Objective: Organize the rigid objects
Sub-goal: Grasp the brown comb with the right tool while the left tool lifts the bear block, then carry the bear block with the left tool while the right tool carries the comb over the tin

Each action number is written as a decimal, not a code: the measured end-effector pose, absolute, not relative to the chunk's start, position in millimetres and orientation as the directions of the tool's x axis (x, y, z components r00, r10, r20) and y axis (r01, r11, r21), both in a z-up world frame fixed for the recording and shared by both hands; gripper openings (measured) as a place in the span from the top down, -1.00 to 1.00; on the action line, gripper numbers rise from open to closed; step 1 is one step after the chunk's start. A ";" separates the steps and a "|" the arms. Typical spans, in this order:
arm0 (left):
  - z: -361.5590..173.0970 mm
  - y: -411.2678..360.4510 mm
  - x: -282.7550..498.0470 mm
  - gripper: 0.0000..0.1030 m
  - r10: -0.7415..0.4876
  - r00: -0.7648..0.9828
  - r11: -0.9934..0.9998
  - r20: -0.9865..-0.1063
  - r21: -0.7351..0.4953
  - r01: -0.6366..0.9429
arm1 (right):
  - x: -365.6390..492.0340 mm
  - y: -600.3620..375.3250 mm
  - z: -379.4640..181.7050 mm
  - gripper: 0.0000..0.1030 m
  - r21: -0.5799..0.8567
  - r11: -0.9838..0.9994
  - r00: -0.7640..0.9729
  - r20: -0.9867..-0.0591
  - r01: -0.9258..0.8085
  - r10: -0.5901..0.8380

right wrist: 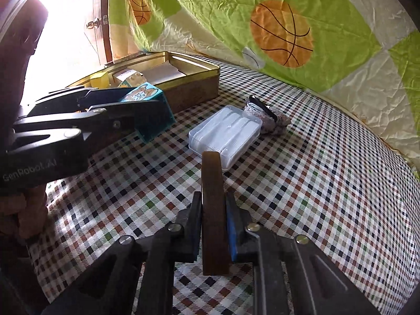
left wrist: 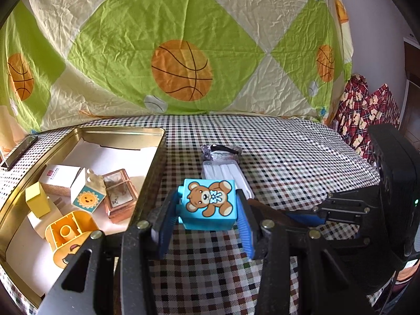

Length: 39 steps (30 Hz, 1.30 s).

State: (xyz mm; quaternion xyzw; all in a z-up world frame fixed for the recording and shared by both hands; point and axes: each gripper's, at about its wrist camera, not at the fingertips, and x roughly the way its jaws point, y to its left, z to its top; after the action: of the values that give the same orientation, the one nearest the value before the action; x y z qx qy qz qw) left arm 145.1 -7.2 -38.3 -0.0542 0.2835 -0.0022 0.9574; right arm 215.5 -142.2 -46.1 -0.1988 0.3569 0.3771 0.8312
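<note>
1. Left hand-held gripper [left wrist: 207,214] tilts downward, clamping a blue teddy-bear block [left wrist: 208,203] above the checked desk [left wrist: 302,162], just beside the gold tin [left wrist: 126,132].
2. Right hand-held gripper [right wrist: 214,204] angles down, clenched on a flat brown slab [right wrist: 213,204] near the white plastic box [right wrist: 225,134].

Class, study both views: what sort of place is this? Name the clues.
Probably a room in a home: a table under a checked tablecloth, a basketball-print bedsheet hung behind as a backdrop, and a gold tin holding toy blocks.
</note>
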 end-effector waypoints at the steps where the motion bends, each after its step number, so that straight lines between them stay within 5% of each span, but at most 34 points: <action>1: -37.4 -8.3 144.1 0.18 -0.030 0.843 0.995 -0.537 -0.098 -0.027 | 214.2 -143.8 -44.6 0.67 -0.076 0.651 0.484 -0.734 -0.755 0.476; 16: -31.8 -8.3 135.1 0.18 0.006 0.868 0.995 -0.496 -0.083 -0.054 | 196.6 -157.6 -22.0 0.67 -0.188 0.745 0.676 -0.598 -0.640 0.431; 39: -17.5 -5.1 106.7 0.18 0.105 0.934 0.989 -0.341 -0.062 -0.134 | 177.7 -183.8 3.2 0.67 -0.021 0.868 0.805 -0.385 -0.497 0.451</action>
State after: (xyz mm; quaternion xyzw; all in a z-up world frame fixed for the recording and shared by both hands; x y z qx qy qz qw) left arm 106.7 -5.1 -17.5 -0.0419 0.1710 0.0607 0.9825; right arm 177.7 -183.8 3.2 -0.0606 0.1872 0.2500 0.9480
